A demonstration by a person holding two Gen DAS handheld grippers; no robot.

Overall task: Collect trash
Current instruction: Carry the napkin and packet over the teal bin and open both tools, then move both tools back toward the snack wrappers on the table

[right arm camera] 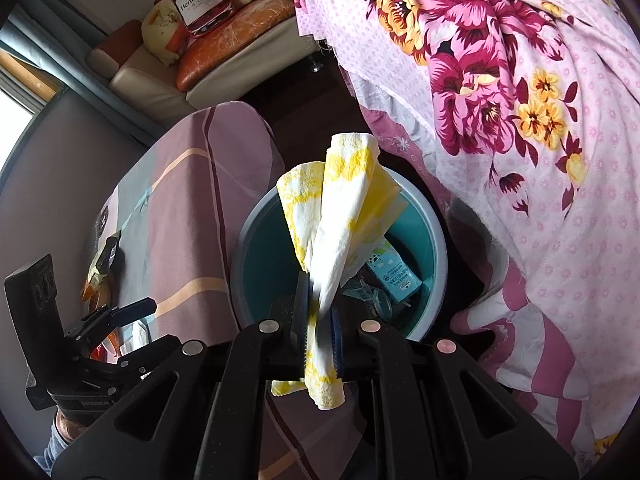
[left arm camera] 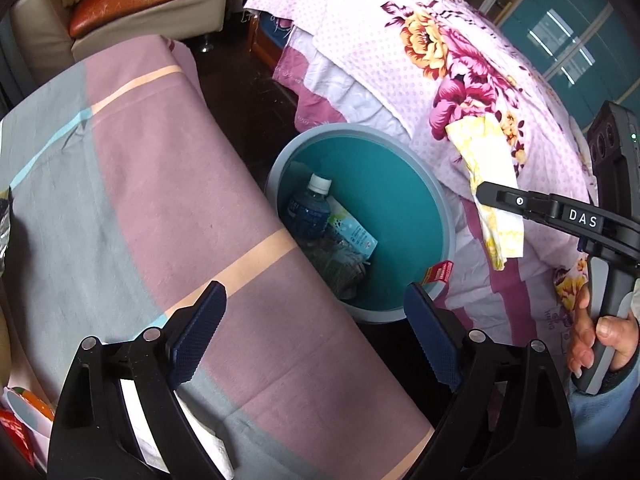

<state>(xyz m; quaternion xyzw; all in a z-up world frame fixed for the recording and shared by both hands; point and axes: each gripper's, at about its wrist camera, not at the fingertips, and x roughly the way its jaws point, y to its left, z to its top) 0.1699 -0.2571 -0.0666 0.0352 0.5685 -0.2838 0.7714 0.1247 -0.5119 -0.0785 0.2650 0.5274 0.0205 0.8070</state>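
A round bin (left arm camera: 360, 128) with a teal inside and a grey rim stands on the floor between table and bed. In it lie a water bottle (left arm camera: 312, 204), a light-blue carton (left arm camera: 352, 232) and crumpled scraps. My left gripper (left arm camera: 314, 296) is open above the bin's near edge, with nothing between its fingers. A small red packet (left arm camera: 440, 272) shows at the rim beside its right finger. My right gripper (right arm camera: 320, 304) is shut on a yellow-and-white paper napkin (right arm camera: 344, 208), which hangs over the bin (right arm camera: 440, 248). The left wrist view shows the same napkin (left arm camera: 488, 176) to the bin's right.
A table under a pink-and-grey striped cloth (left arm camera: 140, 200) borders the bin on the left, with snack wrappers (left arm camera: 16, 432) at its near corner. A bed with a floral quilt (left arm camera: 440, 60) borders it on the right. A sofa (left arm camera: 152, 4) stands behind.
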